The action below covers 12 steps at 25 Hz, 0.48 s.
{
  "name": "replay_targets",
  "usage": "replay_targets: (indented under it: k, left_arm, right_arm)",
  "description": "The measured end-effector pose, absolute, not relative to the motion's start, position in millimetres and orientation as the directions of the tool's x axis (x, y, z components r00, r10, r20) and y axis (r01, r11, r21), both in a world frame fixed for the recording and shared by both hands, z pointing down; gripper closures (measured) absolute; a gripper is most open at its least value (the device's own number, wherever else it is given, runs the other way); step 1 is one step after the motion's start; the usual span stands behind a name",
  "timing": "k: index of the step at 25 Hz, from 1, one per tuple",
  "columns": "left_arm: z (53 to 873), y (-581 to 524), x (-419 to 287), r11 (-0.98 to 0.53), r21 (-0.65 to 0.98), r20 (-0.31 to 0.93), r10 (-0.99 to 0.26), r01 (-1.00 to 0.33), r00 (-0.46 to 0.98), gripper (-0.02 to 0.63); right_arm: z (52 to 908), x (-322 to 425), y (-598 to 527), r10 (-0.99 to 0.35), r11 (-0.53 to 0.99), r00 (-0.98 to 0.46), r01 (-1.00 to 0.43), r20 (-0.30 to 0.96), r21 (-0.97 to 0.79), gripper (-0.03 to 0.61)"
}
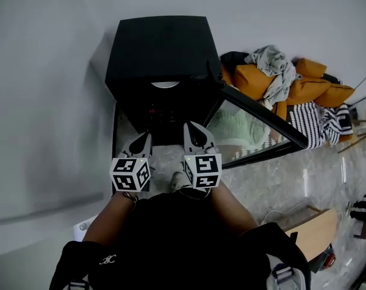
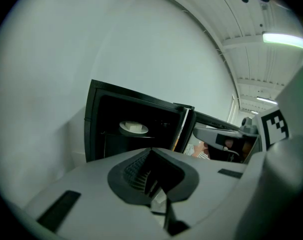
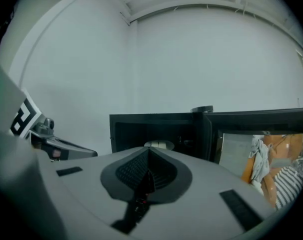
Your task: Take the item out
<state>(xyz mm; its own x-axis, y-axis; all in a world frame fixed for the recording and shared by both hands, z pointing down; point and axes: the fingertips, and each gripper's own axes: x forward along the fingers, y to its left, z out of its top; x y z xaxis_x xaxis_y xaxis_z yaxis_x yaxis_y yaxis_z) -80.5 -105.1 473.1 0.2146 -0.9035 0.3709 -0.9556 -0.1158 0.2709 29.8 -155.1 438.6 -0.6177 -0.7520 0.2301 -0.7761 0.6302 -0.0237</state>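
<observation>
A black cabinet stands against the white wall, its glass door swung open to the right. On a shelf inside lies a white plate with a pale item on it; it also shows as the plate in the left gripper view and the plate in the right gripper view. My left gripper and right gripper are side by side in front of the opening, short of the shelf. The left gripper and the right gripper are both shut with nothing between the pads.
The open door juts out at my right. Behind it lie orange cushions with grey clothing and striped black-and-white fabric. A wooden board sits on the marbled floor at lower right. The wall runs along the left.
</observation>
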Motion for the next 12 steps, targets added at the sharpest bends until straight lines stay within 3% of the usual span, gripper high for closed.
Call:
replay_targets:
  k: [12]
  left_arm:
    - [483, -174, -95, -0.079, 0.27, 0.392, -0.901, -0.96, 0.184, 0.606]
  right_arm:
    - [450, 7, -216, -0.715, 0.674, -0.642, -0.738, 0.276, 0.03, 0.571]
